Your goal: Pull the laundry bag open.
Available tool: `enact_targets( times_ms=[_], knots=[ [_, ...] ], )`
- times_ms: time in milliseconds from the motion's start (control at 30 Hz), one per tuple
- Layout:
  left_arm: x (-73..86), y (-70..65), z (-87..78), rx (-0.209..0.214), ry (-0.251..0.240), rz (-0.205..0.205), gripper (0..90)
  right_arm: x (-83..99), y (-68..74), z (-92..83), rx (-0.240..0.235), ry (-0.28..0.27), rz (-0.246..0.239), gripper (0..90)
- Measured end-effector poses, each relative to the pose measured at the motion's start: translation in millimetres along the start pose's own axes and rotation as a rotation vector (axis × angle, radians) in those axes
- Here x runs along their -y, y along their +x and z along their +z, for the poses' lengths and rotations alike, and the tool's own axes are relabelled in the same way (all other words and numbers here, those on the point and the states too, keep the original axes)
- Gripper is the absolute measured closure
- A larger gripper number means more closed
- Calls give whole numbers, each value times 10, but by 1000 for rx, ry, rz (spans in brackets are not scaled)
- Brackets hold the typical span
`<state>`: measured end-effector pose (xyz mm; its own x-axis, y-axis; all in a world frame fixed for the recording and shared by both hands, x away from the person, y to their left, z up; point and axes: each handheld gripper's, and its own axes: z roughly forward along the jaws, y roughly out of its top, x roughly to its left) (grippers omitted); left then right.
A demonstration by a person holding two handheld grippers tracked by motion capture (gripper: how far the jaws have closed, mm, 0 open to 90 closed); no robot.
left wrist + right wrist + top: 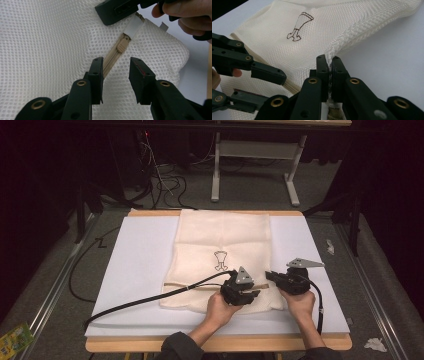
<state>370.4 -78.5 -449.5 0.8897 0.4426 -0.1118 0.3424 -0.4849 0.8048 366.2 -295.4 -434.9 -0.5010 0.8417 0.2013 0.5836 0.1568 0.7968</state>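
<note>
Mesh laundry bag (222, 255) lies flat in the middle of the white worktop (140, 270), its long axis running away from the person, with the zipper (113, 56) crossing it near the person's edge. Going left to right in the high view: the cable of the left gripper (246, 295) sweeps in over the worktop, and that gripper hovers over the zipper line. In the left gripper view its jaws stand apart, astride the tan zipper, just short of the slider pull (122, 45); nothing is pinched between them. Further right, the right gripper (270, 275) has its jaws pressed together on the bag's edge, holding the fabric at the zipper's end. I judge that the bracing grip is made and the pull is yet to be seized; I cannot tell whether the zipper is closed.
</note>
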Motion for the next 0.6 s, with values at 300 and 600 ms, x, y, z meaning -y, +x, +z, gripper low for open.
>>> enact_targets(
  times_ms=[300, 600],
  knots=[
    [-4, 22, 43, 15, -1, -27, 682, 0, 13, -5, -7, -3, 1, 884],
    [-53, -13, 136, 27, 14, -13, 698, 0, 18, -12, -13, -4, -8, 884]
  ],
)
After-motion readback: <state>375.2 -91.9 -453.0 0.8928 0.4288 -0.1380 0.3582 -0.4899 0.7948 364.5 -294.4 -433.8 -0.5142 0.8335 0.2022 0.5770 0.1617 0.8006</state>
